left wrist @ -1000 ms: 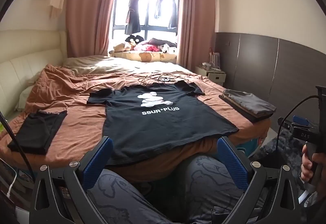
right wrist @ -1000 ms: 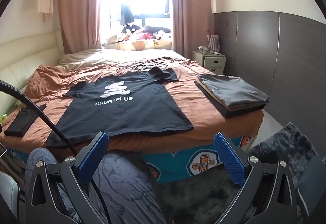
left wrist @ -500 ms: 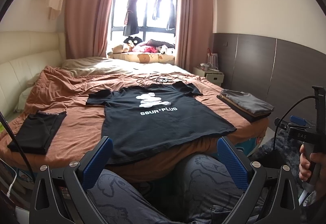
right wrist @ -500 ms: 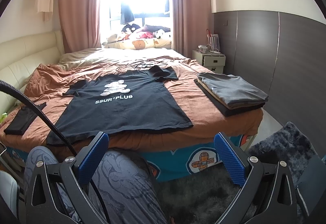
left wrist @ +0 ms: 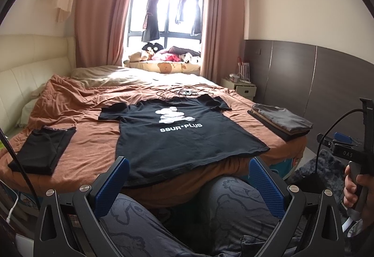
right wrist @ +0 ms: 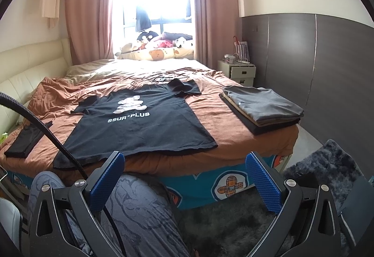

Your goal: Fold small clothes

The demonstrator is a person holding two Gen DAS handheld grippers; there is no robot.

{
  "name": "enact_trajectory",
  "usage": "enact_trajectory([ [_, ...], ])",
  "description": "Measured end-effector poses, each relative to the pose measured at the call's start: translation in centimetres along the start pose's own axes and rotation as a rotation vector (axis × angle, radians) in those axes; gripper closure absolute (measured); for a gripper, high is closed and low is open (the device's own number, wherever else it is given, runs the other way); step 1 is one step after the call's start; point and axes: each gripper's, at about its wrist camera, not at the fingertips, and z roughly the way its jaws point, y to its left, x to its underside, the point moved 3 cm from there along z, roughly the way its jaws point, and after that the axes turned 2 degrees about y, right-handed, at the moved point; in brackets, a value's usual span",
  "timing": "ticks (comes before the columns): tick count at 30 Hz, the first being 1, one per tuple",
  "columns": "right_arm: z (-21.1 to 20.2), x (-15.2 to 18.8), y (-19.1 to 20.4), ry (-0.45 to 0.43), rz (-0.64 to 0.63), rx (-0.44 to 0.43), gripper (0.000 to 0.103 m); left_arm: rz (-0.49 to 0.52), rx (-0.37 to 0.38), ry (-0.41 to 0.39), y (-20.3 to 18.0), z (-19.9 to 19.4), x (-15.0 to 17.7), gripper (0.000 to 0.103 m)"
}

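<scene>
A black T-shirt (left wrist: 180, 137) with white print lies flat and face up on the brown bedspread (left wrist: 88, 144), its hem at the near edge of the bed and collar toward twelve o'clock. At the shirt's nine o'clock sits a folded black garment (left wrist: 39, 151); at its three o'clock, a stack of folded clothes (right wrist: 264, 107). The left gripper (left wrist: 187, 182) hangs above the person's knees (left wrist: 233, 205), jaws spread wide and empty. The right gripper (right wrist: 184, 177) is likewise wide apart, holding nothing, short of the bed's edge.
</scene>
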Motion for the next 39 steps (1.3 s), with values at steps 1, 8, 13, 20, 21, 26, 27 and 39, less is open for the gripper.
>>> enact_trajectory([
  [1,0.0,0.0,0.0,0.0,0.0,0.001,0.0,0.0,0.0,-0.001,0.0,0.0,0.0,0.0],
  [8,-0.1,-0.1,-0.1,0.001,0.0,-0.002,0.0,-0.003,0.0,-0.003,0.1,-0.3,0.2,0.0],
  [13,0.1,-0.2,-0.1,0.002,0.0,-0.001,0.0,-0.004,-0.001,-0.006,0.3,-0.5,0.3,0.0],
  [20,0.1,0.0,-0.2,-0.001,0.0,-0.005,0.0,-0.009,-0.003,-0.008,0.4,-0.7,0.4,0.0],
  [21,0.1,0.0,-0.2,-0.001,-0.001,-0.004,0.0,-0.012,-0.001,-0.008,0.5,-0.7,0.4,0.0],
  [26,0.0,0.1,-0.2,-0.003,0.0,-0.006,0.0,-0.015,0.0,-0.006,0.7,-0.6,0.5,0.0],
  [27,0.0,0.1,-0.2,-0.005,0.002,-0.01,0.0,-0.015,-0.001,-0.003,0.8,-0.5,0.6,0.0],
  [39,0.0,-0.9,-0.1,-0.003,0.002,-0.041,0.0,-0.046,0.002,-0.006,1.9,-0.5,0.9,0.0],
])
